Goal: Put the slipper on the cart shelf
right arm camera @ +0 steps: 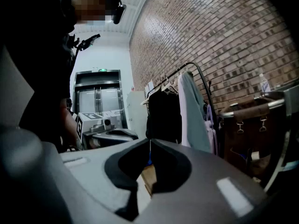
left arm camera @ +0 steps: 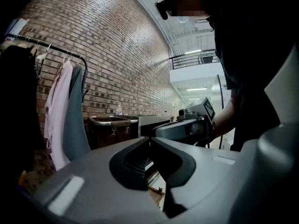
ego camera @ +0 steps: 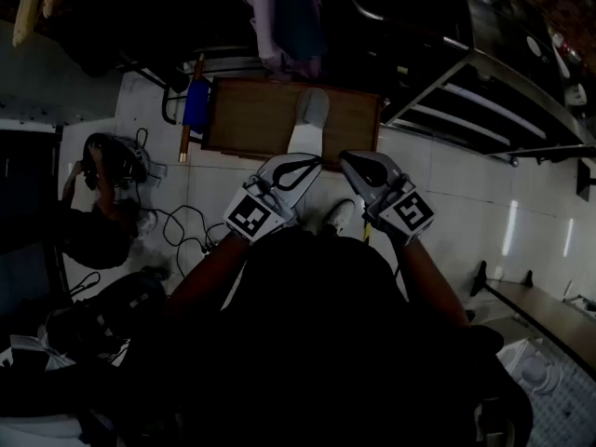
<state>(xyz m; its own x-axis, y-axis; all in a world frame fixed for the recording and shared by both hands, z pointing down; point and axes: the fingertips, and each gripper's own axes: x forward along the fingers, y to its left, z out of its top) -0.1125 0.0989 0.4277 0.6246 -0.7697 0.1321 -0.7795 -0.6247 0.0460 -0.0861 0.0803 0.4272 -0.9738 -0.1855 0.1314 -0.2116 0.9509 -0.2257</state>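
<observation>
On the wooden board [ego camera: 250, 117], 1 slipper [ego camera: 309, 119]; green door sign [right arm camera: 101, 70] unreadable.

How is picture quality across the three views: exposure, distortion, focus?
Head view: heavily underexposed, the person a black mass; the pale slipper on the wooden board is legible. Left gripper view: fisheye bows the brick wall; lighting adequate. Right gripper view: same bowing, hanging clothes dim against bright doors.

Pale slipper [ego camera: 310, 119] on brown board [ego camera: 244, 119]
</observation>
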